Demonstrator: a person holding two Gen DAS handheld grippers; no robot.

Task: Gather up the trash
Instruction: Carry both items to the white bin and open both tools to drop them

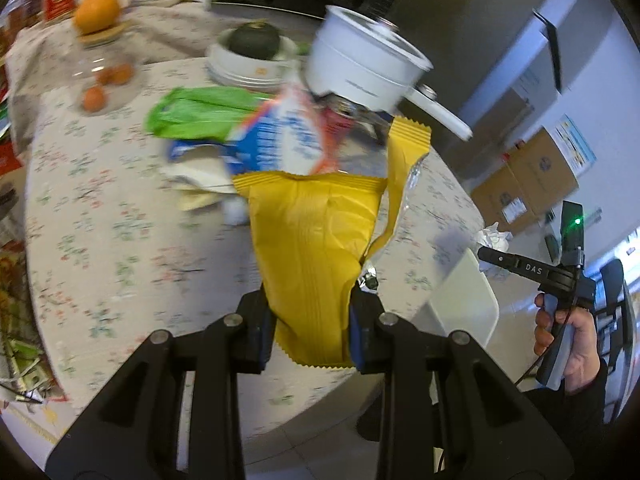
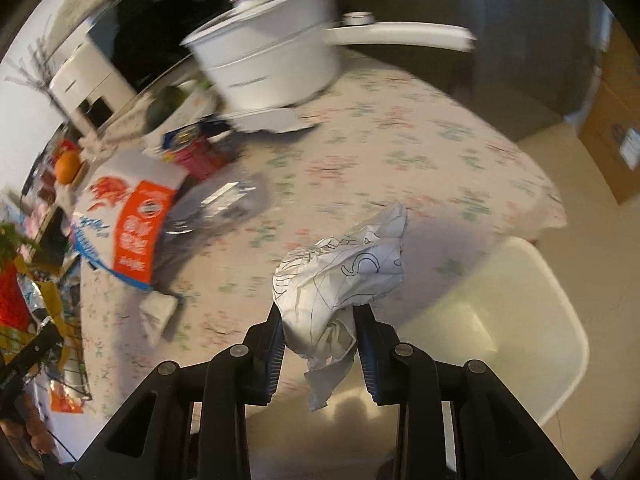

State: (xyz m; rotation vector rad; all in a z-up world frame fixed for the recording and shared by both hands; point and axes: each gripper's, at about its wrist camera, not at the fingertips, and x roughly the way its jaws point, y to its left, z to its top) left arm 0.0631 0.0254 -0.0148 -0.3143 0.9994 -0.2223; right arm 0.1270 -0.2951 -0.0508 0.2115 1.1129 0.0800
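1. The yellow wrapper (image 1: 316, 248) is clamped at its lower end between the closed jaws of the left gripper (image 1: 310, 334), held over the table (image 1: 100, 208). Its long axis runs away from the gripper, torn top pointing towards the white pot (image 1: 360, 64).
2. The crumpled paper (image 2: 340, 276) is pinched tight in the right gripper (image 2: 320, 344), above the table edge and beside the white chair (image 2: 520, 304).
3. Risk: the wrapper's loose torn strip could snag the orange-and-blue carton (image 1: 288, 136) behind it; the paper's dangling tail suggests a shallow hold that might slip.
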